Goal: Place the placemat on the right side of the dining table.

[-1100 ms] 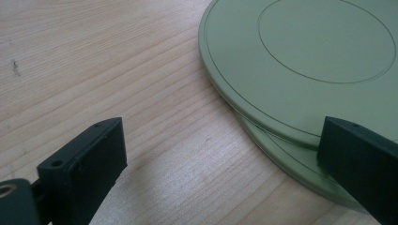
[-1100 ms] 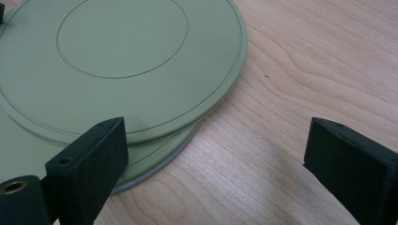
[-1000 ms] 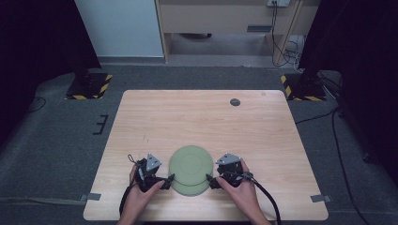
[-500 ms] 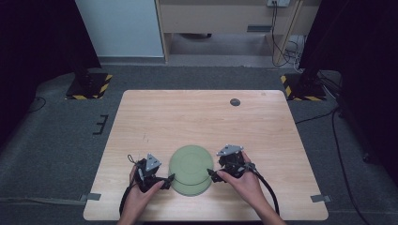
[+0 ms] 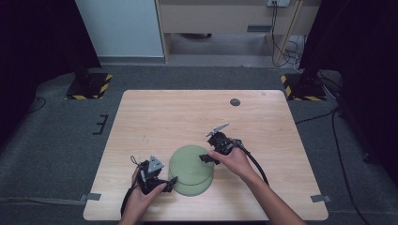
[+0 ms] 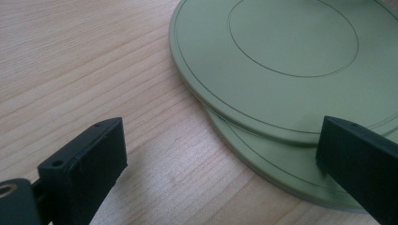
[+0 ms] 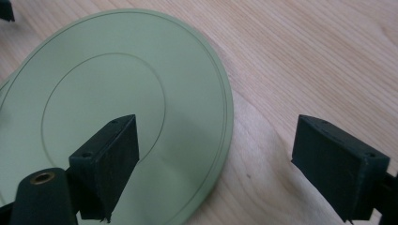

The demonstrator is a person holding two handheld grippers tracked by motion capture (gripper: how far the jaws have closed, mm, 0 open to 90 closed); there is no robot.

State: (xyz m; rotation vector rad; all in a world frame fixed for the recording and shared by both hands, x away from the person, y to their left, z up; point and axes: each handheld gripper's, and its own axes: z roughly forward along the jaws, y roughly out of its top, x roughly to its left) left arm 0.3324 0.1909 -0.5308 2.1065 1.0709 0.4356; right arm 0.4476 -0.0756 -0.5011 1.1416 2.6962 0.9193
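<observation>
A pale wooden table is standing on grey carpet, with a small dark disc lying near its far edge. Two green plates are sitting near the front edge, the upper plate shifted off the lower plate so their rims are no longer lining up. The left gripper is resting at the stack's left rim, its jaws standing wide with one reaching over the lower plate's edge. The right gripper is hovering at the upper plate's right rim; its jaws have just been closing yet are gaping wide, straddling that rim and gripping nothing.
</observation>
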